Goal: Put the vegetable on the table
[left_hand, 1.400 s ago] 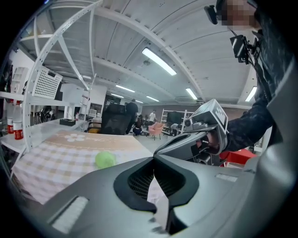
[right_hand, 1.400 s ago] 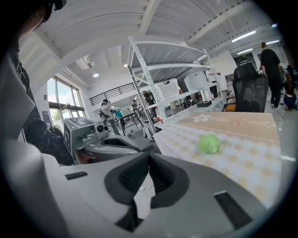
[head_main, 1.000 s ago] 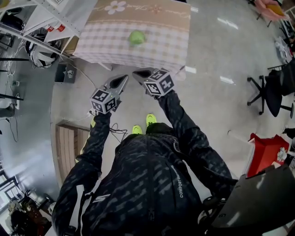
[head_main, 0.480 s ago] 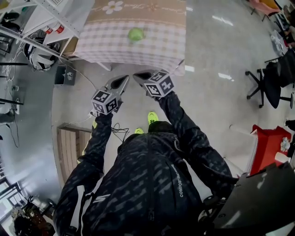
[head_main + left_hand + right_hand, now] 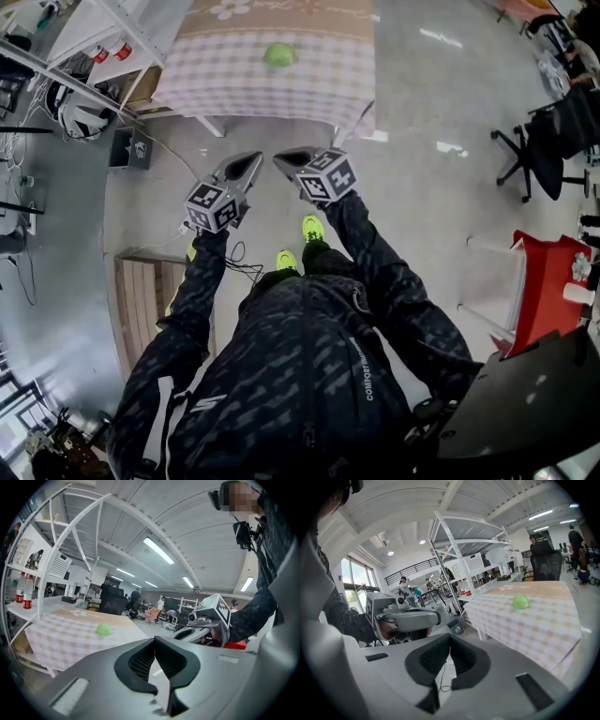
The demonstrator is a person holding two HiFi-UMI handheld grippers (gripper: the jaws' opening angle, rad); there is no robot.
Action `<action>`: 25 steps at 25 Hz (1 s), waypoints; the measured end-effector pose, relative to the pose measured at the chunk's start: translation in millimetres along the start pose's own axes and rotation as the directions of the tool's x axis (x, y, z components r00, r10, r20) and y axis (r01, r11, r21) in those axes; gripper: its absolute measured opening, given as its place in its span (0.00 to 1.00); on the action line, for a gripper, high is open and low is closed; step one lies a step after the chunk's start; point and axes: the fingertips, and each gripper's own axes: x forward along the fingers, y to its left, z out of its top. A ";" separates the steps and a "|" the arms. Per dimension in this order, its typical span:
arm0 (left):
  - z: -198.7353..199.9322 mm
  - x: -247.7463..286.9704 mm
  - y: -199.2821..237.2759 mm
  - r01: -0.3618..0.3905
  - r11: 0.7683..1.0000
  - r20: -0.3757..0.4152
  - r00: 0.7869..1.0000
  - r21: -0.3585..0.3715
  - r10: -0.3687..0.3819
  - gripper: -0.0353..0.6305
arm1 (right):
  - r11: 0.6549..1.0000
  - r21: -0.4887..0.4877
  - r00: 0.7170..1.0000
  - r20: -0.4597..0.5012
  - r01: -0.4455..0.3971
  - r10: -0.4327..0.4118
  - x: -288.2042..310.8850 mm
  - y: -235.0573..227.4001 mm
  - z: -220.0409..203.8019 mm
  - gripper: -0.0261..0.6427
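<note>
A round green vegetable (image 5: 278, 55) lies on the table (image 5: 234, 89) with the checked cloth, at the top of the head view. It also shows as the vegetable (image 5: 104, 629) in the left gripper view and as the vegetable (image 5: 520, 602) in the right gripper view. My left gripper (image 5: 253, 161) and right gripper (image 5: 280, 157) are held side by side over the floor, short of the table's near edge. Both are shut and hold nothing. The left gripper (image 5: 154, 641) and the right gripper (image 5: 450, 639) show their jaws closed together.
A white metal shelf rack (image 5: 84, 56) stands left of the table, with cables and a helmet (image 5: 80, 117) below it. A wooden pallet (image 5: 141, 300) lies on the floor at the left. A black office chair (image 5: 548, 141) and a red box (image 5: 548, 291) stand at the right.
The table and the vegetable have slid a little toward the top of the head view. Both grippers stay shut and side by side. The person's feet have shifted.
</note>
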 end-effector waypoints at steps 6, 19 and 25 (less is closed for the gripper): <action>-7.5 -33.5 -29.2 0.040 0.999 0.002 0.999 0.022 -0.040 0.04 | 1.000 -0.014 1.000 0.004 0.007 -0.006 -2.5 48.0 -18.5 0.04; -9.7 -89.2 -60.8 0.091 0.996 0.041 0.995 -0.016 -0.090 0.04 | 1.000 -0.025 1.000 -0.010 0.016 -0.016 -4.9 108.5 -39.0 0.04; 2.6 -105.6 -70.2 0.075 0.997 0.070 0.995 -0.024 -0.073 0.04 | 1.000 -0.021 1.000 0.002 0.009 -0.009 -13.2 118.9 -30.0 0.04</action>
